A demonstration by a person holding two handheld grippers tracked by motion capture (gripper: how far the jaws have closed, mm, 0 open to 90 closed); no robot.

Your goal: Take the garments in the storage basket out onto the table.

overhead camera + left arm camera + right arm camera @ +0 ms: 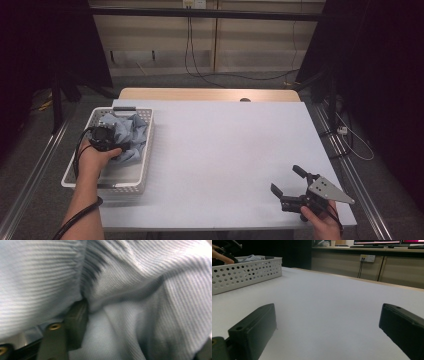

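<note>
Ribbed pale-blue cloth (pixel 140 290), bunched in the white perforated basket (pixel 145 150) at far left, seemingly sits pinched in the left gripper (pixel 104 135); gather a deep fold before lifting. Right gripper (pixel 290 187) idles spread, near right.

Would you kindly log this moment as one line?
left gripper: in basket, cloth between jaws | right gripper: open above table

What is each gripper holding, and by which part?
Left gripper: buried in the blue cloth; a firm hold cannot be told. Right gripper: open, holding nothing.
</note>
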